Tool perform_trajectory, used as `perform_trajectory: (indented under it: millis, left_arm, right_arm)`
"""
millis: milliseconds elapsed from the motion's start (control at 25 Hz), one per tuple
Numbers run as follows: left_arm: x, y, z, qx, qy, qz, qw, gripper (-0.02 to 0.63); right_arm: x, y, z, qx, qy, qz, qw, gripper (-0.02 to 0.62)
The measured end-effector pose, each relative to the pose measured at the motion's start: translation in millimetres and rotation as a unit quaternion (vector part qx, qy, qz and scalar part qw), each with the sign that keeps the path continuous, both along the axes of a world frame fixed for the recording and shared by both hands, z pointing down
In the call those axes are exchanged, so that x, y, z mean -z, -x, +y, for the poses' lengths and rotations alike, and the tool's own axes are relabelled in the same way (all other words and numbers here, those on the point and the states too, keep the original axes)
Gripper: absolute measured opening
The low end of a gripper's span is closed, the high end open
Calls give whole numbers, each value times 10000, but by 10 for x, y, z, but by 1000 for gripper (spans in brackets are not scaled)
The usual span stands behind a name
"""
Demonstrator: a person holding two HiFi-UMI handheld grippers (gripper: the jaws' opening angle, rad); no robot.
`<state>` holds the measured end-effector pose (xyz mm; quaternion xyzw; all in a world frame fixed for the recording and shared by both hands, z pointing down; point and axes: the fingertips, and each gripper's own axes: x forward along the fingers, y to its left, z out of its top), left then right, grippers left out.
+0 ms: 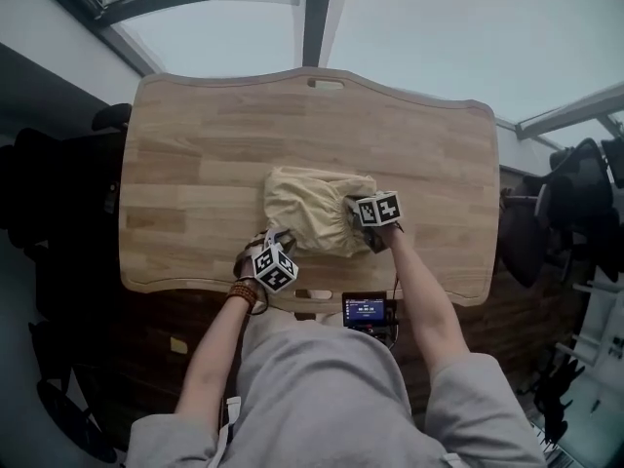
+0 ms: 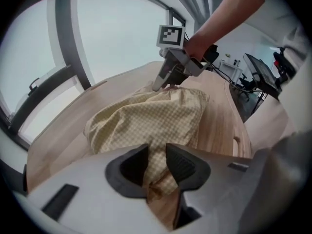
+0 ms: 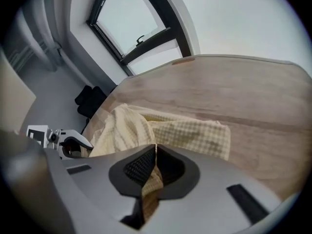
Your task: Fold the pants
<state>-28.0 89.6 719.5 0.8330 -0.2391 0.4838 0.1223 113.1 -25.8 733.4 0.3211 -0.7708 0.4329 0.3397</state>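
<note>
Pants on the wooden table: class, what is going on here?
A person works two handheld grippers on yellowish checked pants, lying bunched on the wooden table. The right gripper is shut on the fabric at one edge. The left gripper has cloth between its jaws, but they stand apart, not pinching.

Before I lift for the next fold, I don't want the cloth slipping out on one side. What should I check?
1. Right gripper shut on the pants: ok, its fingers pinch the cloth.
2. Left gripper gripping the pants: not ok, it stands open with cloth loose in the gap.
3. Pants lying flat: not ok, they are bunched in a heap.
4. Room on the table: ok, bare wood shows round the pants.
5. Which part of the pants each gripper has: cannot tell.
</note>
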Motion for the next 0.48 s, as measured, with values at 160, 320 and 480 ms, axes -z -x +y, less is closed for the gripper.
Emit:
perform_trajectory:
  millis: [160, 320, 480]
  left_arm:
    - [-5, -9, 19, -259, -11, 77, 9996, 118]
    - [-9, -8, 101, -408, 25, 121, 9991, 118]
    - [-100, 3, 135, -290, 191, 110, 9993, 118]
  right_arm:
    - [197, -198, -205, -191, -229, -47, 9995, 5]
    - [272, -180, -226, -300, -104, -510, 9982, 29]
    - [53, 59, -140, -100, 19, -317, 9994, 186]
